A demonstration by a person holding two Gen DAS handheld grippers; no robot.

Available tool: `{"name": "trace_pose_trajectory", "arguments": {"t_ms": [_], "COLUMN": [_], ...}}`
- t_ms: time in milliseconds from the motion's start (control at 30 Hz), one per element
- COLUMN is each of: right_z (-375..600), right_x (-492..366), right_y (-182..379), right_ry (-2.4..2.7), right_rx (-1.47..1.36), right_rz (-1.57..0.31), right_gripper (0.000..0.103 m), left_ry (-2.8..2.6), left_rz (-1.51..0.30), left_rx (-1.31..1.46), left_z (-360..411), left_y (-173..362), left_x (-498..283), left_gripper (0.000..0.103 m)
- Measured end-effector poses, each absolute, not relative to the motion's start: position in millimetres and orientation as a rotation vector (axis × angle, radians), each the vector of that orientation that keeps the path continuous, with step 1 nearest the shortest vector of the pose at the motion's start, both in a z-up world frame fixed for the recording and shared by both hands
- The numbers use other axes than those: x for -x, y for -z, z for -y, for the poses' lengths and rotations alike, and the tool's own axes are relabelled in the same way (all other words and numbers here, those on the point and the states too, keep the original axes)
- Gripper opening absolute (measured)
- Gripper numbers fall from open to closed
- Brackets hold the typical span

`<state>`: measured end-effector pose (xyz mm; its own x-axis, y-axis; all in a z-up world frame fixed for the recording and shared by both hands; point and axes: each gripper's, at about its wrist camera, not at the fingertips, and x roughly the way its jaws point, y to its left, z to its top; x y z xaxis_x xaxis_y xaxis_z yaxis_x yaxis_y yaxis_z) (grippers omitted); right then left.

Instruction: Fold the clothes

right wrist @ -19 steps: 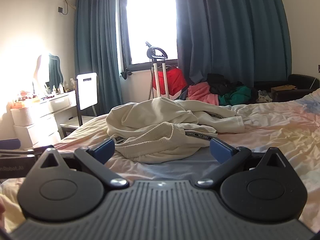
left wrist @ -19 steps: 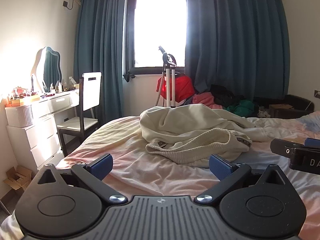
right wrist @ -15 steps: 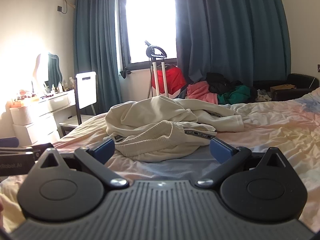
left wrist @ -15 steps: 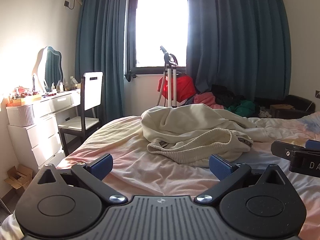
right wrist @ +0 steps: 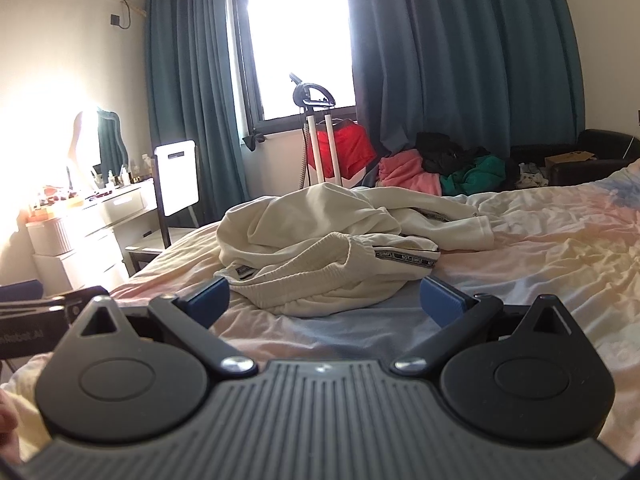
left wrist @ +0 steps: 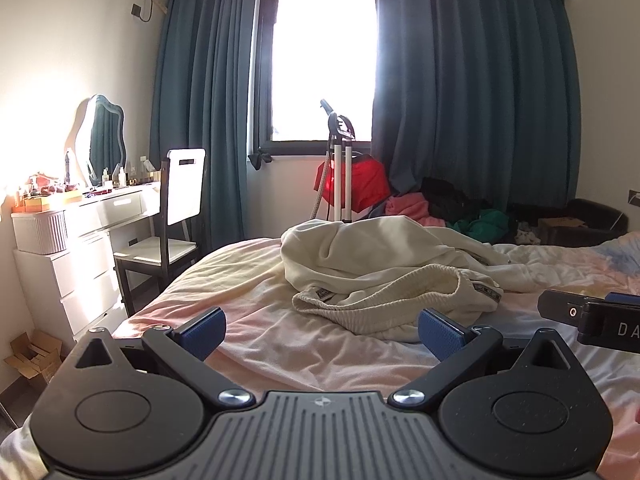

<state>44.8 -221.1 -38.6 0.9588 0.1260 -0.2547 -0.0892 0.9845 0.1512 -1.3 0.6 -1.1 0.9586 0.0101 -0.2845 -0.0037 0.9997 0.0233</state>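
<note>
A bedroom with a rumpled pastel bed (left wrist: 256, 344): cream clothes (left wrist: 384, 276) lie in a crumpled heap mid-bed, toward its left edge. To fold well, I'd pinch the ribbed waistband and spread it flat. The left gripper (left wrist: 320, 328) and right gripper (right wrist: 324, 300) hover level just before the heap, both spread wide, holding nothing.

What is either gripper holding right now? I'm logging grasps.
Nothing: left gripper and right gripper are open, short of the cream garment.
</note>
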Motion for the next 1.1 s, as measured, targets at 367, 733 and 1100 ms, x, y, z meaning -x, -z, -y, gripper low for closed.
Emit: {"name": "trace_pose_trajectory", "arguments": {"t_ms": [367,733,1100], "right_z": [223.3,232.1,236.1], "right_x": [-45.3,-44.0,-43.6], "right_y": [41.6,38.3,35.9], "right_ry": [-0.093,-0.111,-0.108], "right_rx": [-0.164,-0.21,-0.203], "right_rz": [-0.244,-0.225,-0.235], "right_gripper": [0.103,0.1,0.098], "left_ry": [0.008,0.051,0.031], "left_rz": [-0.266,-0.279,-0.292], "left_rx": [-0.004,0.003,-0.012], "left_z": [-4.8,-1.1,-0.4], "left_y": [3.6,14.8,20.9], "left_x": [3.1,-2.6,-9.6], "left_gripper": [0.103,0.103,0.103]}}
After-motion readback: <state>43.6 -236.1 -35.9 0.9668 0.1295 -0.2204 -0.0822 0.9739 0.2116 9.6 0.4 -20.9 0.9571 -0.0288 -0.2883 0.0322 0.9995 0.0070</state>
